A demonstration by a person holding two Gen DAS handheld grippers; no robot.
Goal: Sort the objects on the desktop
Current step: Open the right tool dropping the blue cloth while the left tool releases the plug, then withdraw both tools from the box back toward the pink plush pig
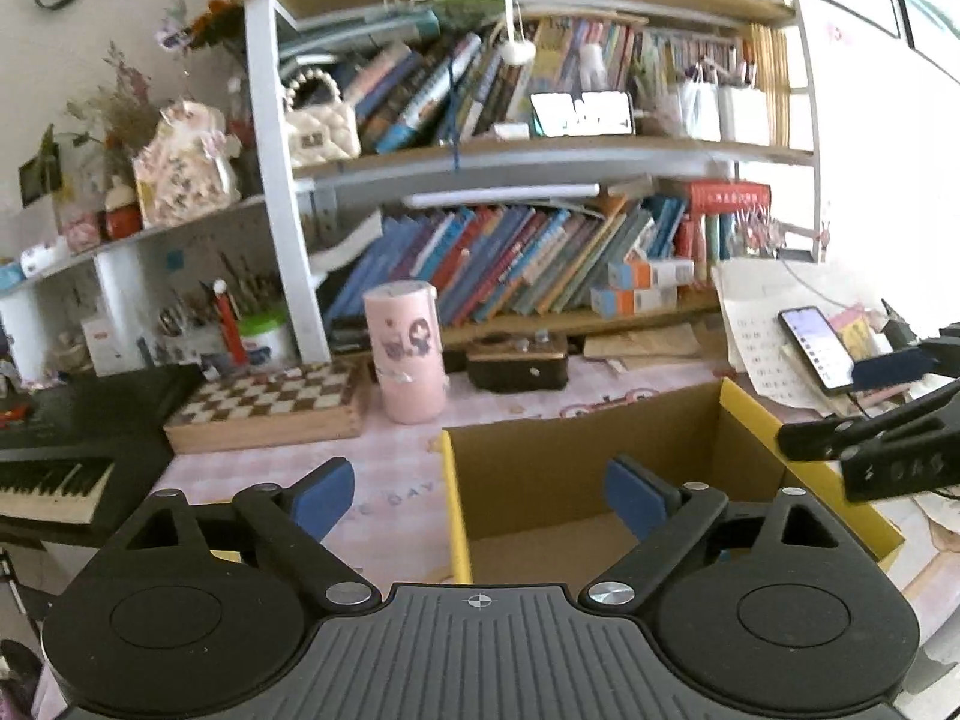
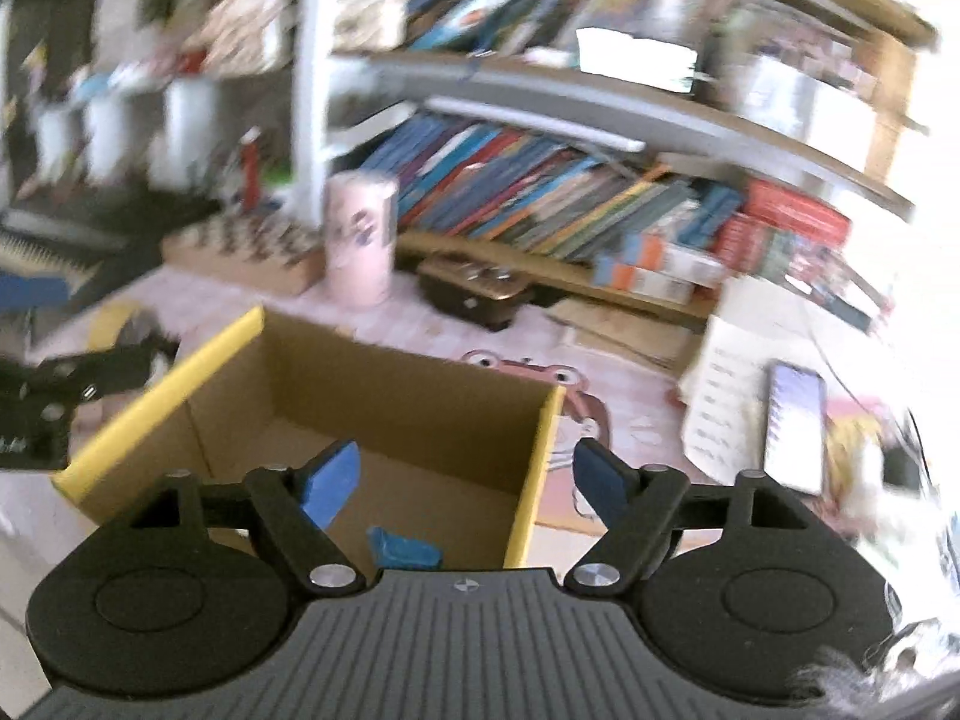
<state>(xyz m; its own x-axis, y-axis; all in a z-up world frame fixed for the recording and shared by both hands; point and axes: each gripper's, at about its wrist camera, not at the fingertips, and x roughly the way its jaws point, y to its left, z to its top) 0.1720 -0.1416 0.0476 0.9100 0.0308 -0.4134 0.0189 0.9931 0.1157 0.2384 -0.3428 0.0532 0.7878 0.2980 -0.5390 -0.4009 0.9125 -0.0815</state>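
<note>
- Both grippers hang above the open cardboard box (image 1: 600,468) on the pink desk (image 1: 384,498), and neither one carries anything.
- The left gripper (image 1: 480,492) has its blue pads spread wide apart, straddling the box's yellow-edged left wall, with nothing between them.
- The right gripper (image 2: 465,480) is spread apart too, straddling the box's right wall; its view is smeared with motion blur, so fine detail there is hard to read.
- Inside the box, low in the right wrist view, lies 1 small blue object (image 2: 403,547) on the cardboard floor. I cannot tell what it is.
- My guess is that the job sits between 2 items: something is in the box, both claws are free, and the next pick has not begun.
- Candidates on the desk: the pink cylindrical container (image 1: 408,354) standing behind the box, the dark case (image 1: 517,365) just right of it, the chessboard box (image 1: 270,408) to the left, and the phone (image 1: 817,348) lying on papers (image 1: 750,330) at the right.
- The next move calls for choosing 1 of these and lowering open jaws around it squarely; the pink container is upright and tall, so a grip low on its body would seem steadier.
- The keyboard (image 1: 54,480) at far left looks too big for this box.
</note>
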